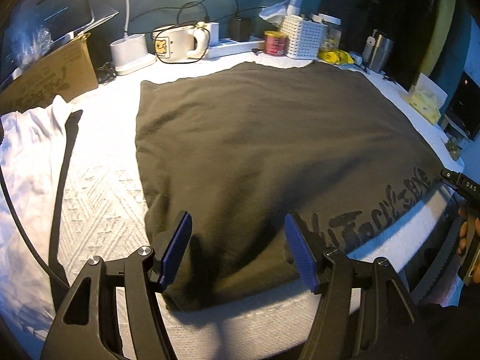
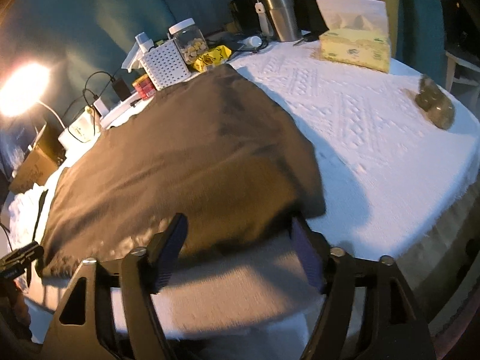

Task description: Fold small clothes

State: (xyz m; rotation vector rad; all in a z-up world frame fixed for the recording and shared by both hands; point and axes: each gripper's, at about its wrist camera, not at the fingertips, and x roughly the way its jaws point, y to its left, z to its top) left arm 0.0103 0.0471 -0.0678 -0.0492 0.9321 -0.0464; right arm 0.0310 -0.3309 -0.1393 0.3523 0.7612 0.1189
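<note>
A dark olive-brown shirt (image 1: 255, 138) lies spread flat on the white textured table cover (image 1: 99, 186), with black lettering along its near edge. My left gripper (image 1: 237, 217) hovers open over the shirt's near edge, its blue pads apart and pressing on nothing. In the right wrist view the same shirt (image 2: 186, 156) runs back to the left. My right gripper (image 2: 238, 219) stands wide open above the shirt's near right corner, with nothing gripped. A hand (image 1: 463, 234) on the other tool's handle shows at the right edge of the left wrist view.
A white garment (image 1: 27, 156) and a cardboard box (image 1: 51, 72) lie at the left. Along the back stand a white basket (image 1: 303, 39), a red tin (image 1: 274, 42), cables and a lamp (image 2: 21, 90). A tissue box (image 2: 354, 48), steel tumbler (image 2: 280, 15) and a dark lump (image 2: 435, 105) sit at the right.
</note>
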